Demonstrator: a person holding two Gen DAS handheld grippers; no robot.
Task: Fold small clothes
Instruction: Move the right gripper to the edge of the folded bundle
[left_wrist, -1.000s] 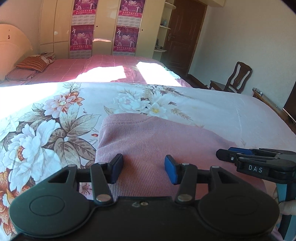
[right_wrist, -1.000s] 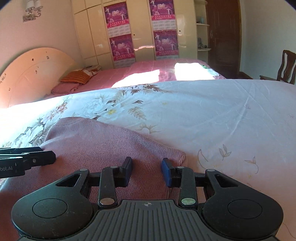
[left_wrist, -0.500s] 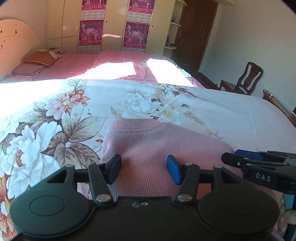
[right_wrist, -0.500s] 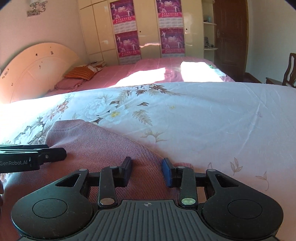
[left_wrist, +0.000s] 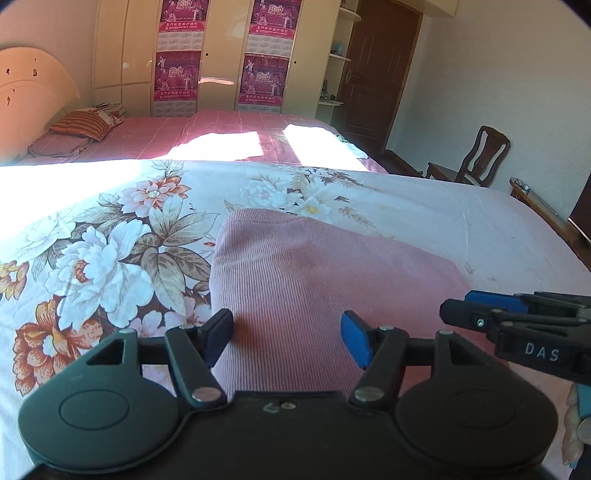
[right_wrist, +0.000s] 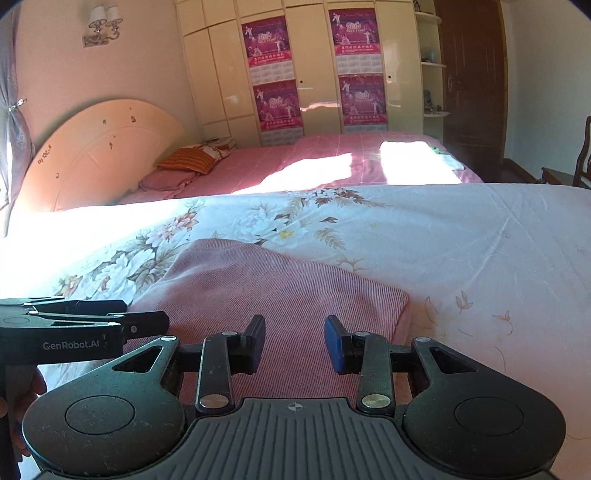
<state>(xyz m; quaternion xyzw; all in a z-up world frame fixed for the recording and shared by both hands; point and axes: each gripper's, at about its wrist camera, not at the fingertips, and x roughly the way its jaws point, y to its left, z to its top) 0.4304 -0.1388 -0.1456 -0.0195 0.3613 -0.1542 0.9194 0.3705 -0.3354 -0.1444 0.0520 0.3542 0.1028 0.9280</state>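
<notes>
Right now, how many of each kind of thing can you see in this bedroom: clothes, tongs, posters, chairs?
Clothes: 1, the pink garment on the floral sheet.
Tongs: 2, left tongs and right tongs, both open.
Posters: 4, on the wardrobe.
Chairs: 1, the chair.
Total: 8.

Pink ribbed garment (left_wrist: 325, 273), folded, flat on bedsheet (left_wrist: 110, 236)
</notes>
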